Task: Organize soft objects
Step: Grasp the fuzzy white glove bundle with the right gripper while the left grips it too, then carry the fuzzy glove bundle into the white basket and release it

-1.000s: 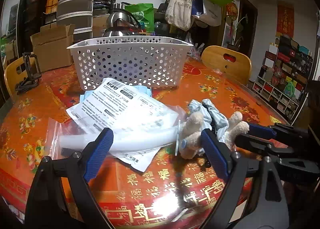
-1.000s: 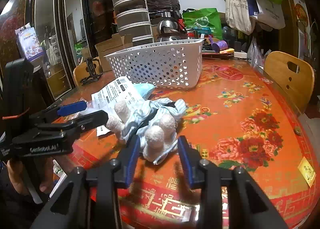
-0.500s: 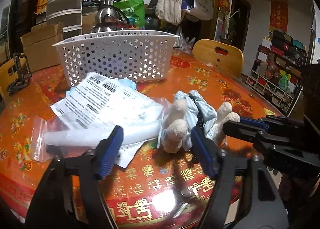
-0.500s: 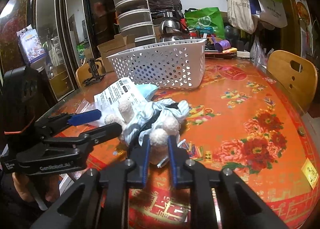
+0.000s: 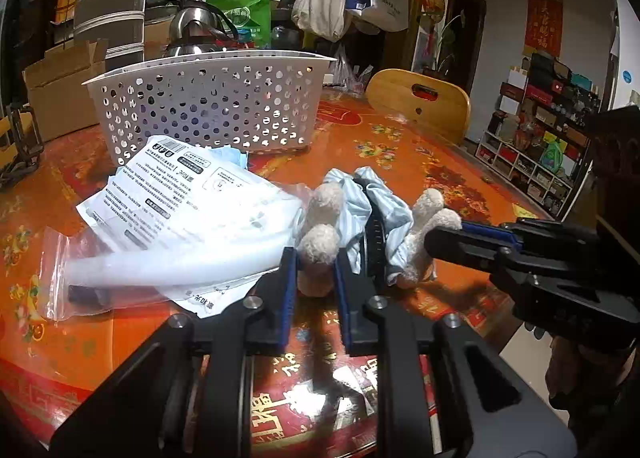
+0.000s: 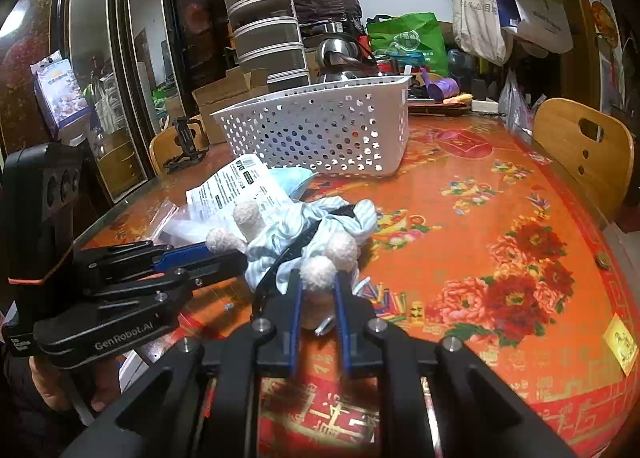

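Plush toy [image 5: 360,226] lies near the table's [image 5: 420,162] front edge; your left gripper [image 5: 316,270] is closing on one paw, your right gripper [image 6: 318,286] is closing on another.

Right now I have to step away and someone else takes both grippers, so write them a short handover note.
Left gripper: jaws closing on one fuzzy limb of the plush toy, pads pressing it.
Right gripper: jaws closing on another limb, pads pressing.
The toy, in striped blue cloth, lies on the table beside the plastic bag of papers.
White basket stands behind them; nothing shows through its holes.
Done: both grips taken.
Left: probably lift the toy into the basket, then deal with the bag.
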